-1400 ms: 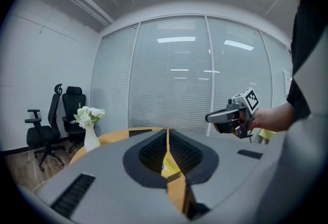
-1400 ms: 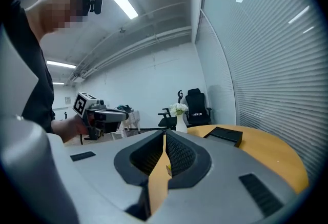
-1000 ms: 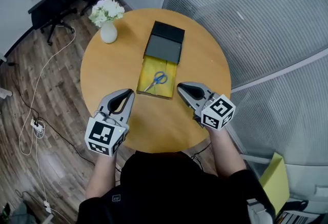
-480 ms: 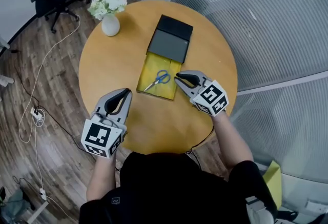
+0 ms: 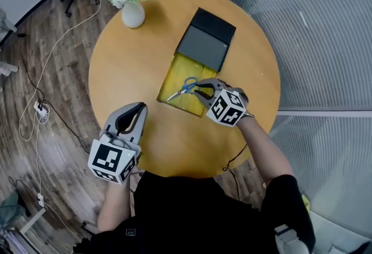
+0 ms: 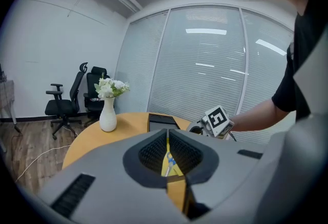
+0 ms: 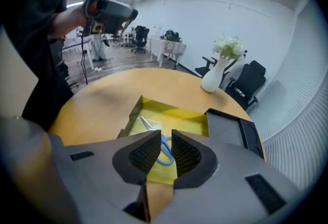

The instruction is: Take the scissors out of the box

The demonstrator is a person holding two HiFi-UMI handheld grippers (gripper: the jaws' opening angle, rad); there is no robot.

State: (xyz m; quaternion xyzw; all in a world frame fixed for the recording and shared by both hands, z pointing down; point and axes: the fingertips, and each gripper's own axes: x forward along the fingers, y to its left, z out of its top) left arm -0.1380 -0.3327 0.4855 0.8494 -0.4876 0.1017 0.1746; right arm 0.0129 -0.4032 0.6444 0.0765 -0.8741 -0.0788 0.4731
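Scissors: the blue-handled scissors [image 5: 185, 86] lie flat on the yellow lining of the open box [image 5: 173, 72]. Their handles point toward your right hand and the blades toward the tray's near-left corner.
Right gripper: your right gripper [image 5: 199, 90] hangs just over the blue loops, jaws a narrow gap apart and gripping nothing. One loop shows through the gap.
Left gripper: your left gripper [image 5: 138, 108] floats at the near edge of the round table [image 5: 128, 61], well apart from the box, jaws together on nothing.
Step in hand: this looks like the reach-in for the grasp.
Next move: come down so a handle sits between the jaws, close firmly, then lift straight up over the low wall. Flat scissors may slip.
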